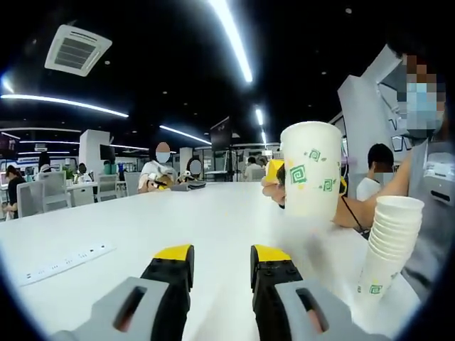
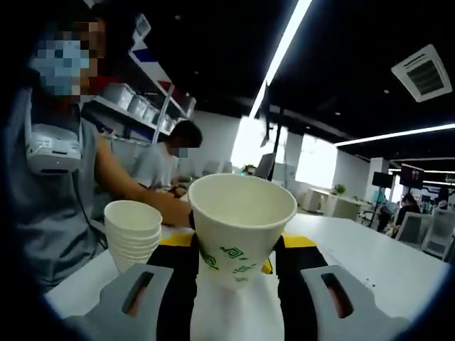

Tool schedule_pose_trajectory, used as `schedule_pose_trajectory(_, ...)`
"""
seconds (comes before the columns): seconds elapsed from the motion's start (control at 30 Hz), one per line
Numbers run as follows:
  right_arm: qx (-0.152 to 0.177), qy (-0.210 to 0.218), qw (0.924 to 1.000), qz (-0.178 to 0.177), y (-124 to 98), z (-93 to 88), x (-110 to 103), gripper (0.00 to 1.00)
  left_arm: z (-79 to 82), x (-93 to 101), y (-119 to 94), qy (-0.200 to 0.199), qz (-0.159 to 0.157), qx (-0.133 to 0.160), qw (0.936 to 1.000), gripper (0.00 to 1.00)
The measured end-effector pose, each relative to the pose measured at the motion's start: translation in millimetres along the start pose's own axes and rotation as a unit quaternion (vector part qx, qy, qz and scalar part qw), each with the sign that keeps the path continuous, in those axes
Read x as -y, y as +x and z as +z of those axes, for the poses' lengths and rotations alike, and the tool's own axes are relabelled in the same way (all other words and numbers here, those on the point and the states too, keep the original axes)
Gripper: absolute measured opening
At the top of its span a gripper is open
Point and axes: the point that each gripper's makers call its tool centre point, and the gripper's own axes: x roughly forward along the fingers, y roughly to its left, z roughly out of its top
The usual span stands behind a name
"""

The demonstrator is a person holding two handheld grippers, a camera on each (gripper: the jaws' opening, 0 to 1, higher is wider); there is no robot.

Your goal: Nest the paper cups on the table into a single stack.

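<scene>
- White paper cup [image 2: 240,227] with green square-spiral marks, one, clamped upright between the right gripper [image 2: 238,266] jaws above the table [image 1: 213,227].
- One stack of cups [image 1: 387,245] stands near.
- Left gripper [image 1: 220,266] parted, holding nothing.

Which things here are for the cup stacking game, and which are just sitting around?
For the job:
single paper cup, held in the right gripper
stack of cups
left gripper, open

Just around:
power strip
chairs
table

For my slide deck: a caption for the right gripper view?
Right gripper shut on a paper cup, beside the cup stack on the white table.
</scene>
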Motion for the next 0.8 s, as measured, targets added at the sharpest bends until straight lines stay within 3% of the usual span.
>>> schedule_pose_trajectory(0.8, 0.050, 0.005, 0.9968, 0.063, 12, 36.6, -36, 0.45, -2.0, -0.7, 1, 0.001, 0.000, -0.003, 1.0000, 0.33)
